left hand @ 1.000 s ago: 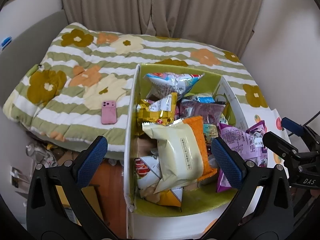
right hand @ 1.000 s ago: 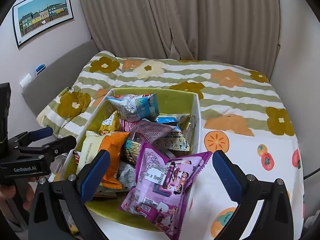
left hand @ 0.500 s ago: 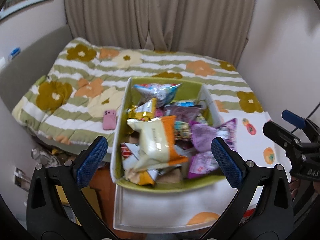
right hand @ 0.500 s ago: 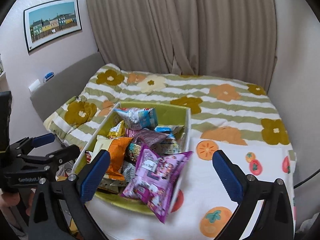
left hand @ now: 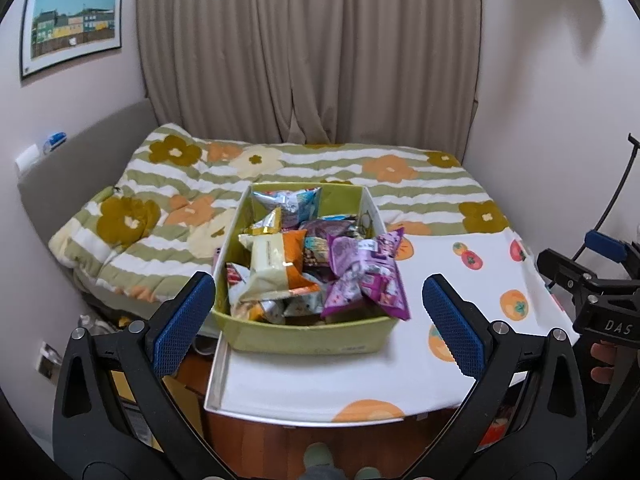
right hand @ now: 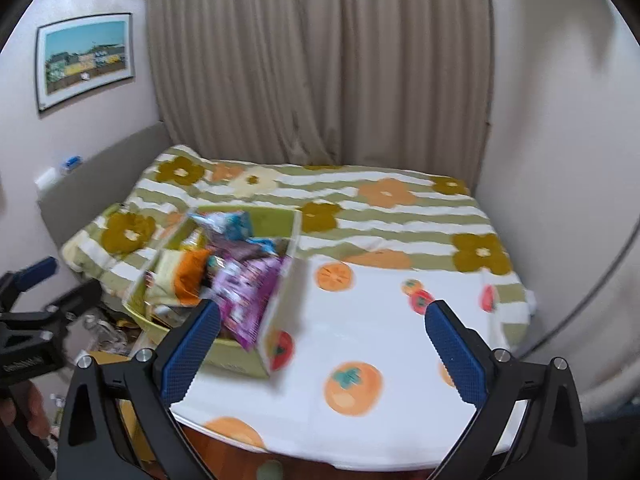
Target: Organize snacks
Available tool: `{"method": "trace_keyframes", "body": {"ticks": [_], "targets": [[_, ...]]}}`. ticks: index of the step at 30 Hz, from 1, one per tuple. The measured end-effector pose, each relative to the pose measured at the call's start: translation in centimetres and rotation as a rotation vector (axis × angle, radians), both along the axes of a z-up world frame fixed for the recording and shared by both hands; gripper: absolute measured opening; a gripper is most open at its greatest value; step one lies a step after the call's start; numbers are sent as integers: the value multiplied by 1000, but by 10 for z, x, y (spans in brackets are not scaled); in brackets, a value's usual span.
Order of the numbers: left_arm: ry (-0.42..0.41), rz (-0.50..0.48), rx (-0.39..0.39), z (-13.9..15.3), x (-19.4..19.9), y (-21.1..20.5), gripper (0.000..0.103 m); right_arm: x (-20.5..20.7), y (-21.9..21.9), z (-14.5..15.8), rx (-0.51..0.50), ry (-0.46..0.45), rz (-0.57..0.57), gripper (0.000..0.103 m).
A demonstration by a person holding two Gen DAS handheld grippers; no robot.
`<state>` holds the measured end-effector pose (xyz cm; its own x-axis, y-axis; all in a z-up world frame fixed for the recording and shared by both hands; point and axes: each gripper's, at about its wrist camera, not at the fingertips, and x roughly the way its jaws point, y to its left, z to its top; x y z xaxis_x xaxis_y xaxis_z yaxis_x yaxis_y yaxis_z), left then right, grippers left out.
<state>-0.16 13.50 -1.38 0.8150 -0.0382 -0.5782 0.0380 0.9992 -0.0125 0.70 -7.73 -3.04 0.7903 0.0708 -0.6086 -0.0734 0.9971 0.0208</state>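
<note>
snack box (right hand: 244, 360): blurred in right wrist view
lower packets (left hand: 276, 308): buried, unreadable
phone (left hand: 216, 252): mostly hidden by box

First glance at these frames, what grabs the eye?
The green box heaped with snack packets, standing at the left part of the white persimmon-print cloth, with a purple packet spilling over its right rim. Behind it lies a green-striped flower quilt before beige curtains. Both the left gripper and the right gripper are open and empty, short of the box.
</note>
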Motion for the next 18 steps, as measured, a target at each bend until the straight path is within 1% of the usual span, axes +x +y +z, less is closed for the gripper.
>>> {"method": "trace_keyframes", "body": {"ticks": [4, 7, 12, 18], "targets": [[-29, -7, 4, 3, -18, -10, 103, -18, -14, -3, 3, 11, -35, 102], [-43, -9, 16, 3, -26, -19, 103, -30, -21, -3, 16, 3, -53, 102], [-44, -22, 24, 5, -30, -28, 103, -43, -27, -2, 18, -19, -67, 102], [-43, -26, 23, 5, -31, -34, 103, -47, -30, 2, 25, -30, -83, 102]]}}
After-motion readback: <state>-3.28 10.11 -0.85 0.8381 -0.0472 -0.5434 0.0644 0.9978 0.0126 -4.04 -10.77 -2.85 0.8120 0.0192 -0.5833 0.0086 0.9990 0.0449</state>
